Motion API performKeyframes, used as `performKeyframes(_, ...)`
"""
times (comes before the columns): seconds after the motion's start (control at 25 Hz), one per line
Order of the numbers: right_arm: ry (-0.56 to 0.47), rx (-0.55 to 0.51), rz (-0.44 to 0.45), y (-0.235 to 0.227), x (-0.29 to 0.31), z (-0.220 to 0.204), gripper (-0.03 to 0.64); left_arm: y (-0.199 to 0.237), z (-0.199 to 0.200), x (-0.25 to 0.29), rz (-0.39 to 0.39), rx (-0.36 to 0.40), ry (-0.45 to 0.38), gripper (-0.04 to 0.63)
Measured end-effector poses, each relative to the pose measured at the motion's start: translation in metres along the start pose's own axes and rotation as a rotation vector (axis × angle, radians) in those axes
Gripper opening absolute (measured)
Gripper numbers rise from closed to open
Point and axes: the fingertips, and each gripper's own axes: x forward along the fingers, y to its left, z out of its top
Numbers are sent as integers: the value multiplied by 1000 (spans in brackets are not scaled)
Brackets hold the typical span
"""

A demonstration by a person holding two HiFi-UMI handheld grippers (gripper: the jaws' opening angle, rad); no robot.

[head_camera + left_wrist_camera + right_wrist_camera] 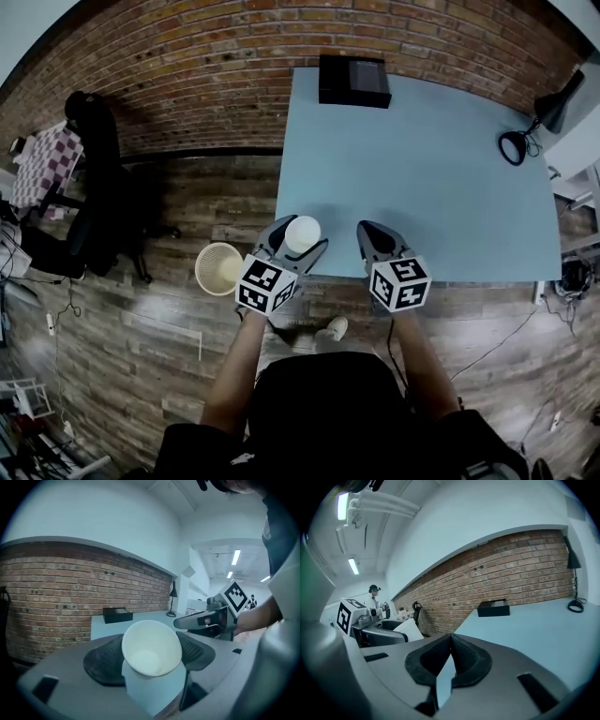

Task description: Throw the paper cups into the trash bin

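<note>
Two left fingers (101,663) are pinching a paper cup (151,649) by its sides; the fingers of the right gripper (450,644) are pressing together, empty. The trash bin (218,268) is sitting on the floor (159,328) just left of the left gripper (298,246), the nearer one.

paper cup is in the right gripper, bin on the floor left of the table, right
No: the paper cup is in the left gripper, as the left gripper view shows; the right gripper is shut and empty. The bin part is correct.
</note>
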Motion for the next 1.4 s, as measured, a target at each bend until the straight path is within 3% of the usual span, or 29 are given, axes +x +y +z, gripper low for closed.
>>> performKeyframes(0.44, 35, -77, 113, 82, 56, 8, 5, 68, -6, -90, 170, -45, -43, 347)
performKeyframes(0.64, 12, -71, 104, 122, 77, 22, 5, 100, 2, -131, 177, -117, -116, 347)
performKeyframes(1.4, -5, -122, 104, 272, 160, 36, 5, 222, -11, -246, 172, -110, -155, 347)
